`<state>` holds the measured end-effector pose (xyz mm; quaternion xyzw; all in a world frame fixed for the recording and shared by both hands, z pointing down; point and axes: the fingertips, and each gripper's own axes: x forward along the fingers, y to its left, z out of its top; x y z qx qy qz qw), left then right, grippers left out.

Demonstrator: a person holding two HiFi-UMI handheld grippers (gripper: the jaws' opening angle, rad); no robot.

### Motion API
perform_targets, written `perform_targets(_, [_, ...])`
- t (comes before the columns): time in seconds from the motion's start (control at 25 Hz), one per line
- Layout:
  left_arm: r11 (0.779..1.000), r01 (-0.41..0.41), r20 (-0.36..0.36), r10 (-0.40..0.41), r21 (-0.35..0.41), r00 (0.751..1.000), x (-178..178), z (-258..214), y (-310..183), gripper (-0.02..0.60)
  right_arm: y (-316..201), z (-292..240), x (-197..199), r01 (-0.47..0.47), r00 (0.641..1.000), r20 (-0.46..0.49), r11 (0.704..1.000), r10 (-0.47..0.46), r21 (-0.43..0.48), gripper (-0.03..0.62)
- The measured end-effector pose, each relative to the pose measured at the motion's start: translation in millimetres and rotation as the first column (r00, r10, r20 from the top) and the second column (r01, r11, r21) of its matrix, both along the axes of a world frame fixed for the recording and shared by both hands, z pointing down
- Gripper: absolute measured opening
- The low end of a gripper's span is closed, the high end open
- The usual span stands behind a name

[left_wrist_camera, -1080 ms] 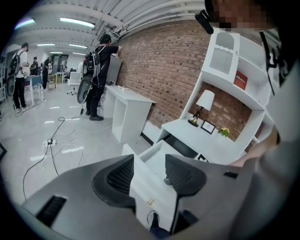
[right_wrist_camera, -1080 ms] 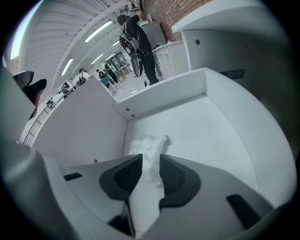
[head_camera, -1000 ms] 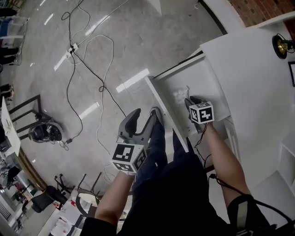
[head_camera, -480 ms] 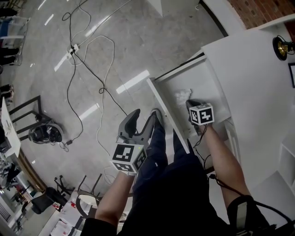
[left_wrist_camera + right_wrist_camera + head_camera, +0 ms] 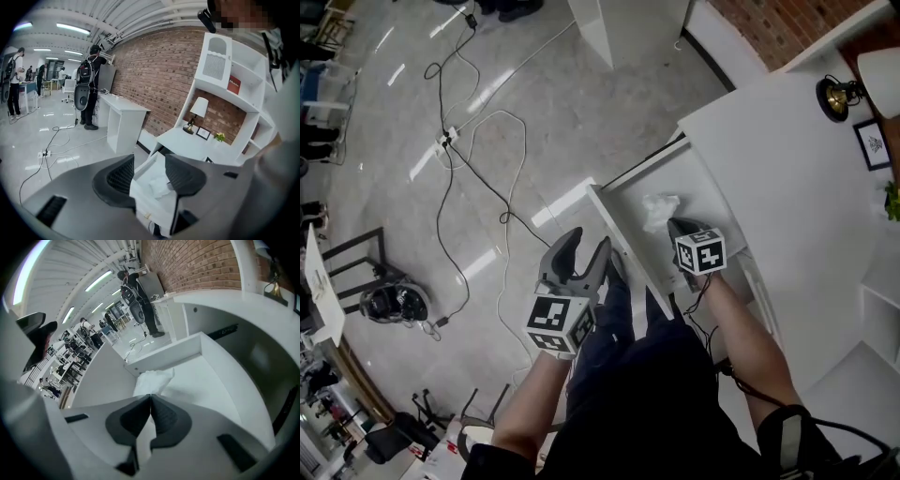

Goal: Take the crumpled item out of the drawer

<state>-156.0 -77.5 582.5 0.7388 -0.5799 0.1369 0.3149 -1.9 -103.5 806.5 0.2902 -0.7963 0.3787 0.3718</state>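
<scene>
A crumpled white paper (image 5: 660, 208) hangs over the open white drawer (image 5: 617, 229) of the desk. My right gripper (image 5: 671, 225) has just been closing and is now shut on the paper's near end, and the wad (image 5: 152, 379) sticks out past the pinched fingertips (image 5: 150, 397). The paper is off the drawer floor (image 5: 206, 380). My left gripper (image 5: 585, 251) stands open with nothing in it, held outside the drawer's front panel above the floor. Through its jaws (image 5: 147, 172) I see the drawer (image 5: 146, 199) and the paper (image 5: 158, 183) beyond.
The white desk top (image 5: 787, 159) carries a small lamp (image 5: 836, 92) and a picture frame (image 5: 872, 142). Cables (image 5: 478, 159) trail over the shiny grey floor at left. The person's legs (image 5: 628, 337) are against the drawer front. People stand far off in the room (image 5: 86, 89).
The right gripper has closed on the crumpled paper and risen with it off the drawer floor. The left gripper has come up a little, still open.
</scene>
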Motion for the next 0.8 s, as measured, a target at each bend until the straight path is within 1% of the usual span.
perform_targets(0.2, [0.999,-0.035,0.01,0.035,0.034,0.999,20,-27,-5,0.206,-8,-41,10,-0.033,0.999,0.033,0.998,0.032,0.056,0.003])
perform_targets(0.32, [0.996,-0.069,0.011,0.068,0.061,0.998,35,-41,-13,0.206,-20,-69,21,-0.067,0.997,0.051,0.991,0.061,0.117,0.003])
perform_targets(0.48, [0.987,-0.123,0.021,0.122,0.103,0.992,58,-62,-23,0.204,-40,-111,41,-0.127,0.99,0.085,0.972,0.112,0.199,0.003])
perform_targets(0.64, [0.976,-0.175,0.025,0.173,0.128,0.985,84,-79,-23,0.204,-48,-151,63,-0.192,0.978,0.134,0.949,0.162,0.249,0.003])
perform_targets(0.8, [0.964,-0.22,0.036,0.218,0.146,0.975,109,-90,-30,0.204,-58,-177,94,-0.273,0.957,0.173,0.92,0.231,0.282,0.003])
